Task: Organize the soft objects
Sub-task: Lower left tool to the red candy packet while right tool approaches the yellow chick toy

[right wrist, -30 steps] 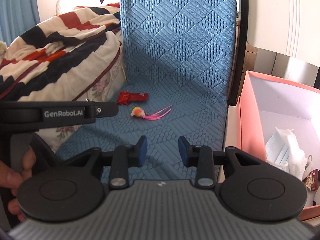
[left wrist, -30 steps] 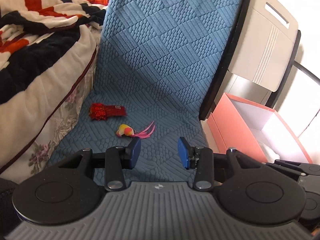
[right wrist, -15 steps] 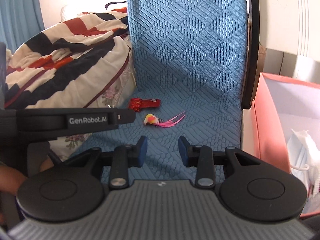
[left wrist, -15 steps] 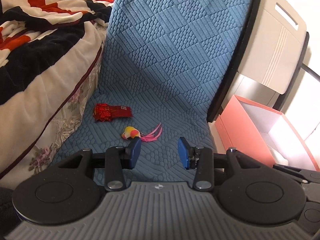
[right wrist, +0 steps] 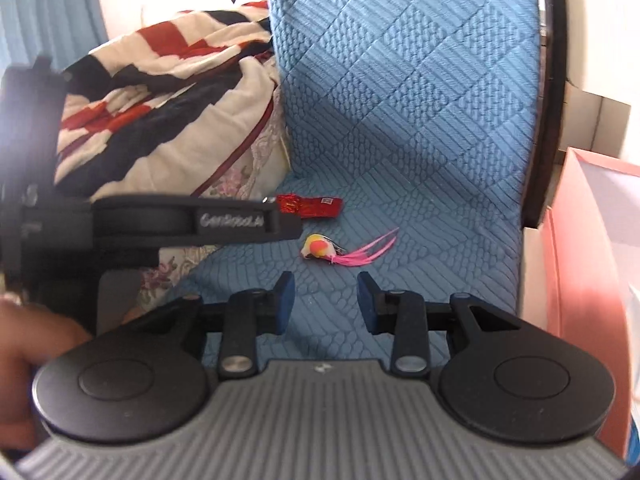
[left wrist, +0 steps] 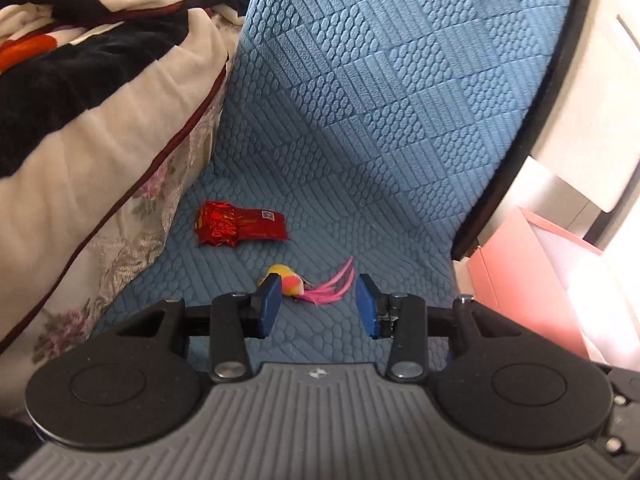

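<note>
Toy [left wrist: 286, 282], a small plush ball with pink feathers [left wrist: 334, 286], lies on the blue cover [left wrist: 360, 140] just ahead of the left gripper [left wrist: 316, 304], near the red wrapper [left wrist: 240, 226]; both grippers, right [right wrist: 326, 300] included, gape empty; likely featherlight, squashy — pinch the ball, not the flimsy feathers.

Quilted matt blue cover [left wrist: 380, 128]; crinkled glossy foil wrapper [left wrist: 240, 224].
</note>
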Demonstrator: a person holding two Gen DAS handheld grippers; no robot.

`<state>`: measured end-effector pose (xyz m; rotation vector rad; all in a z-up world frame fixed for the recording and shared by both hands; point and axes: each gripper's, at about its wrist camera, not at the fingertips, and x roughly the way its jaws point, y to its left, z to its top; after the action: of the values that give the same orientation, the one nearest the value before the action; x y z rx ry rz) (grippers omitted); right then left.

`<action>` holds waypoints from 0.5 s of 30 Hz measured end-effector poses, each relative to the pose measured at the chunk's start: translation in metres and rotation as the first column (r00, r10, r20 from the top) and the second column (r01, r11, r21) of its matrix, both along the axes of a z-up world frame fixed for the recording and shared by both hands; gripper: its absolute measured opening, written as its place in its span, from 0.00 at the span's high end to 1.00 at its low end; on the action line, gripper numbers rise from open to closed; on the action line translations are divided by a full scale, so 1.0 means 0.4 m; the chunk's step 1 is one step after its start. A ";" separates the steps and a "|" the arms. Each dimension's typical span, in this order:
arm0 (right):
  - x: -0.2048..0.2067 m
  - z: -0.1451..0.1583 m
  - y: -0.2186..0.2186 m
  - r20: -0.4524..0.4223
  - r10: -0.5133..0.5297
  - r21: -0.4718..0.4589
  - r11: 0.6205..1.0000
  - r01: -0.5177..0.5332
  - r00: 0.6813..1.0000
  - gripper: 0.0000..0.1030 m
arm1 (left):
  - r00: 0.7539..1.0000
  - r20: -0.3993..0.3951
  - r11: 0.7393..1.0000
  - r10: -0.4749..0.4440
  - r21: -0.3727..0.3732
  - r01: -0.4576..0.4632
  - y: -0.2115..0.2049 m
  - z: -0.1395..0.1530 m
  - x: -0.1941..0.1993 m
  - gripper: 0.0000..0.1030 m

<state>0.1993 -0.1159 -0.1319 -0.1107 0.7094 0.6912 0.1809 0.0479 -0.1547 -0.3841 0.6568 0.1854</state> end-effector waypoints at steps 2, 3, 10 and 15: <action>0.016 -0.012 0.014 -0.008 0.017 -0.009 1.000 -0.017 1.000 0.64 | 1.000 -0.009 1.000 0.012 0.004 -0.012 0.013 -0.003 0.022 0.51; 0.023 -0.018 0.020 -0.009 0.027 -0.013 1.000 -0.027 1.000 0.64 | 1.000 -0.019 1.000 0.021 -0.001 -0.021 0.020 -0.005 0.034 0.46; 0.074 -0.062 0.044 -0.015 0.075 -0.056 0.996 -0.076 0.997 0.64 | 0.998 -0.056 0.999 0.031 -0.038 -0.034 0.065 -0.011 0.116 0.43; 0.113 -0.084 0.066 -0.013 0.099 -0.062 0.993 -0.100 0.995 0.64 | 0.989 -0.146 1.000 0.010 -0.010 -0.011 0.103 -0.036 0.197 0.33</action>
<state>0.2447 -0.0896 -0.1654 -0.2013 0.7389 0.7657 0.2599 0.0891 -0.1691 -0.3865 0.8004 0.2218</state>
